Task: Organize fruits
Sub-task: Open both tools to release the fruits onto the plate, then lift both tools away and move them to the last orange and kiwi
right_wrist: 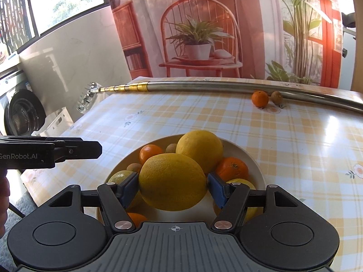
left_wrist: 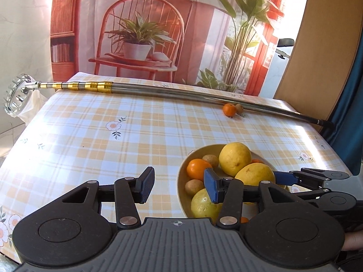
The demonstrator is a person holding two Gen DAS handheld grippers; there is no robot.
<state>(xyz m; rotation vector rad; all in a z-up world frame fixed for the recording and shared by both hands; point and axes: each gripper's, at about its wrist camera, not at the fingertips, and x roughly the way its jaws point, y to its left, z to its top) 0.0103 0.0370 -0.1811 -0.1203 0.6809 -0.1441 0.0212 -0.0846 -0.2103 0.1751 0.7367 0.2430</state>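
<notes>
The landmark is the cream bowl (right_wrist: 254,158), which stands on the yellow plaid tablecloth (left_wrist: 90,140) at the near side of the table.

Right gripper (right_wrist: 172,187): positioned directly over the bowl. Its 2 blue-padded fingers (right_wrist: 129,189) are clamped on a large yellow citrus fruit (right_wrist: 172,181), 1 pad against each side of it. Whether this fruit still touches the pile below it cannot be told.

Left gripper (left_wrist: 179,187): positioned at the left rim of the bowl. Its fingers are spread wide apart with nothing between them. 1 finger (left_wrist: 145,185) is over bare tablecloth left of the bowl; the other overlaps the bowl's contents in the left wrist view.

Bowl contents:
- A 2nd large yellow fruit (right_wrist: 199,149), behind the gripped one.
- A 3rd yellow fruit (left_wrist: 204,204), at the near left of the bowl.
- A 4th yellow fruit (right_wrist: 241,184), at the bowl's right side, mostly hidden.
- 2 mandarins in full view, (right_wrist: 150,153) and (right_wrist: 231,168); part of a further orange fruit (right_wrist: 136,218) shows at the near edge.
- Small brown fruits (left_wrist: 194,187) between the larger ones.

Beyond the bowl, well apart from it near the far table edge, 1 mandarin (right_wrist: 260,98) and 1 small brown fruit (right_wrist: 276,97) lie just beside each other, against a long telescopic metal pole (right_wrist: 204,87). The pole lies across the table; its toothed ring head (left_wrist: 17,95) overhangs the left edge.
</notes>
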